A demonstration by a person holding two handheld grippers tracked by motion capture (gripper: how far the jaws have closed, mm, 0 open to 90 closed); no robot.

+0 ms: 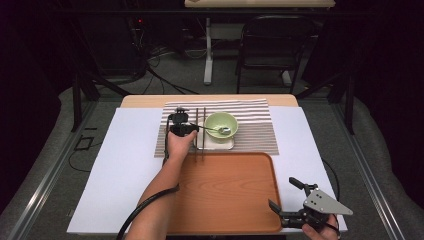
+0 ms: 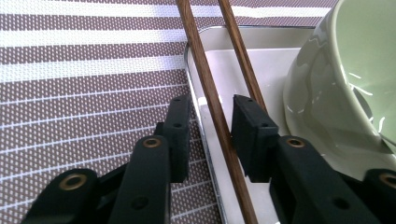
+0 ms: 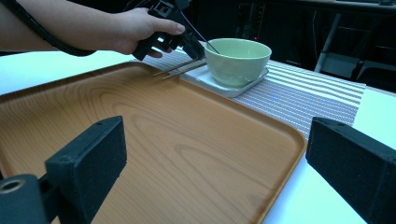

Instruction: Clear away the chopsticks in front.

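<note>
Two dark wooden chopsticks (image 1: 200, 140) lie side by side along the left edge of a white square plate (image 1: 227, 145). A pale green bowl (image 1: 221, 125) with a metal spoon (image 1: 220, 131) in it stands on that plate. My left gripper (image 1: 187, 128) reaches in from the left. In the left gripper view its jaws (image 2: 212, 109) straddle the nearer chopstick (image 2: 205, 70); a gap shows beside the left pad, so it is open. The second chopstick (image 2: 243, 60) lies just beyond the right pad. My right gripper (image 1: 282, 192) is open wide at the tray's near right corner, with nothing between its jaws.
A striped brown and white placemat (image 1: 260, 135) lies under the plate. An orange wooden tray (image 1: 225, 195) sits in front of it on a white table cover (image 1: 125, 165). Beyond the table stand a folding chair (image 1: 272, 45) and a table leg (image 1: 207, 55).
</note>
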